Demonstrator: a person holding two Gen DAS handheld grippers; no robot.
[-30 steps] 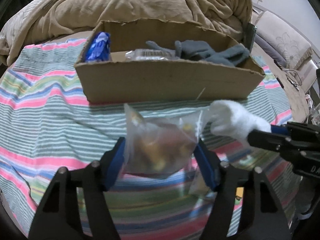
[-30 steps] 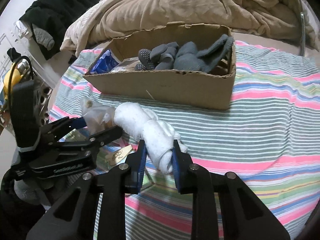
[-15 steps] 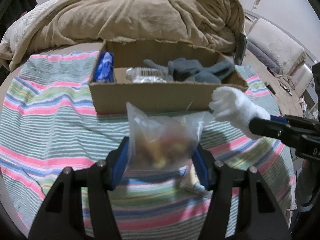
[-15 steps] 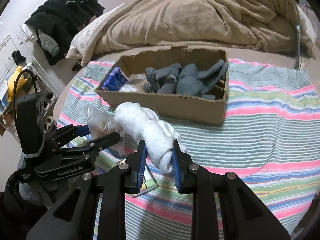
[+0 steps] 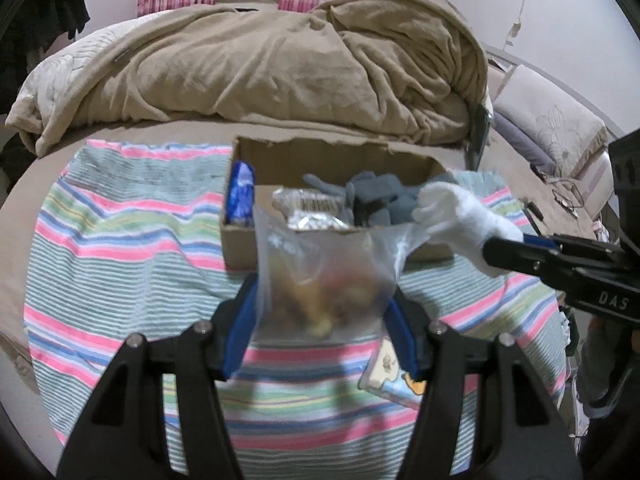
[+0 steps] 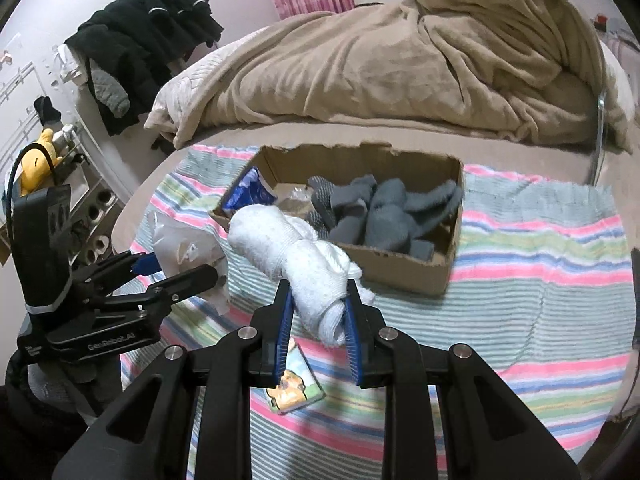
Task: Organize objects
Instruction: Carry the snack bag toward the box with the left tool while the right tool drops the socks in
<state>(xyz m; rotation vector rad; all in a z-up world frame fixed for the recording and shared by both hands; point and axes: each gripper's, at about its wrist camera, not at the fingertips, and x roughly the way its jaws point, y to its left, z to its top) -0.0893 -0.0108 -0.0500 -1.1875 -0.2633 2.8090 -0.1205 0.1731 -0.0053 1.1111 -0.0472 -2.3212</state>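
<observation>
We've got our left hand-held gripper [image 5: 322, 316] clamped on a clear plastic bag [image 5: 320, 276] of yellowish bits, lifted above the striped cloth [image 5: 120, 256]. Our right hand-held gripper [image 6: 318, 312] squeezes a rolled white sock [image 6: 296, 264], which sticks out ahead of its fingers. Straight ahead of both sits the cardboard box [image 6: 404, 268], with grey socks [image 6: 384, 212] piled inside and a blue packet [image 6: 250, 194] at its left end. Just below our right fingers, a small cartoon-printed packet [image 6: 294, 384] lies on the cloth.
</observation>
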